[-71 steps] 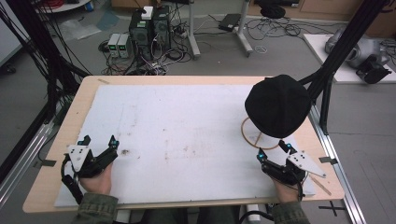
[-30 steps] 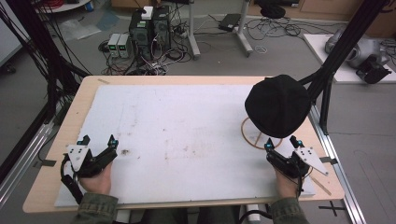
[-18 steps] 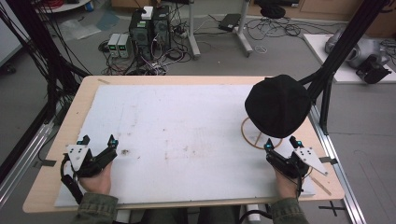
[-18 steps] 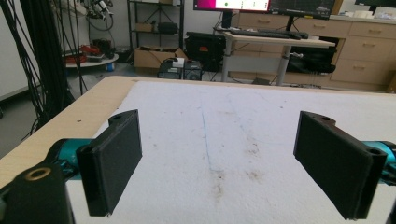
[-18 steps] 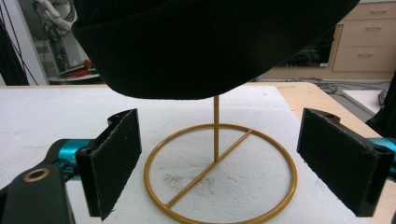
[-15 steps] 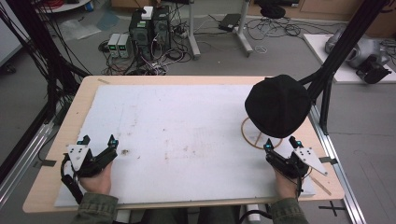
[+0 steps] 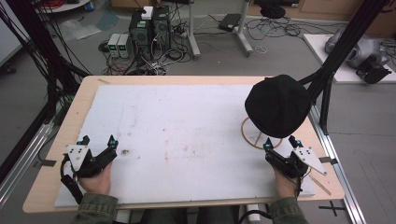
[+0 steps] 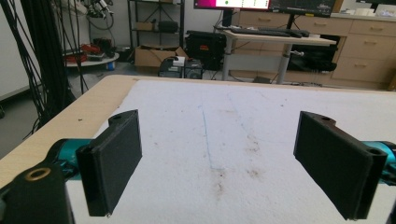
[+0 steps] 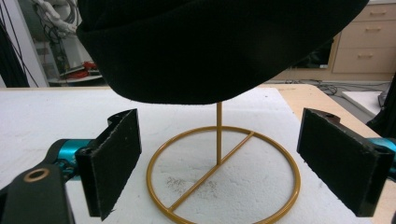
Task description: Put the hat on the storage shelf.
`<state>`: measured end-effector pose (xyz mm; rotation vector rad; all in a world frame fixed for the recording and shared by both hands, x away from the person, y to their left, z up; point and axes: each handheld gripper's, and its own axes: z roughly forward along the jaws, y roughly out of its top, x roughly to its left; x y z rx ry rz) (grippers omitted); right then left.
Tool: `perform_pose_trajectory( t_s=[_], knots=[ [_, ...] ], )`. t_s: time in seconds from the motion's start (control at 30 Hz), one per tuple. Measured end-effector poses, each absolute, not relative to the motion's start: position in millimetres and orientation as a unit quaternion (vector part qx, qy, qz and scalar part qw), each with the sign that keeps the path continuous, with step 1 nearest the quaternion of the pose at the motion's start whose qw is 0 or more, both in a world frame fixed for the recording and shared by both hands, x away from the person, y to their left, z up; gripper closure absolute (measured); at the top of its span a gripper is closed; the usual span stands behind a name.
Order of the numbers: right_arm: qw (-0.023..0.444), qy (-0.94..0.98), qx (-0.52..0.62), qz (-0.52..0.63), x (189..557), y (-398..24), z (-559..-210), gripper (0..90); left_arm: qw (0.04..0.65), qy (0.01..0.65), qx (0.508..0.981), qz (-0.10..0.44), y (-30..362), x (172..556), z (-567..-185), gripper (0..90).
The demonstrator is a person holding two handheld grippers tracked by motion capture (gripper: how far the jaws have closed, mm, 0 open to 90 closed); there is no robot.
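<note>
Black knit hat (image 7: 277, 105) sits atop a yellow wire stand (image 9: 219, 175) whose thin post rises upright from a flat ring on the bench (image 7: 84, 100). Just before that stand, the right gripper (image 7: 280, 143) rests low on the white mat (image 7: 177, 135), level and aimed at it, fingers (image 9: 116, 161) spread wide and empty. Well apart from the stand, the left gripper (image 7: 98, 141) lies likewise, fingers parted on nothing.
</note>
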<state>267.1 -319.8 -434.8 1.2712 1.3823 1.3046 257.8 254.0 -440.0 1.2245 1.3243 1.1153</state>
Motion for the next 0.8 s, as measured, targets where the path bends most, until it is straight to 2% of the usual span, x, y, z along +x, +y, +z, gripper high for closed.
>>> perform_pose_trajectory(
  t_s=[0.8],
  knots=[
    [0.414, 0.560, 0.497, 0.518, 267.7, -320.0, -437.8, 12.8, 0.488, 0.546, 0.508, 0.453, 253.7, 259.3, -440.9, 15.4]
  ],
)
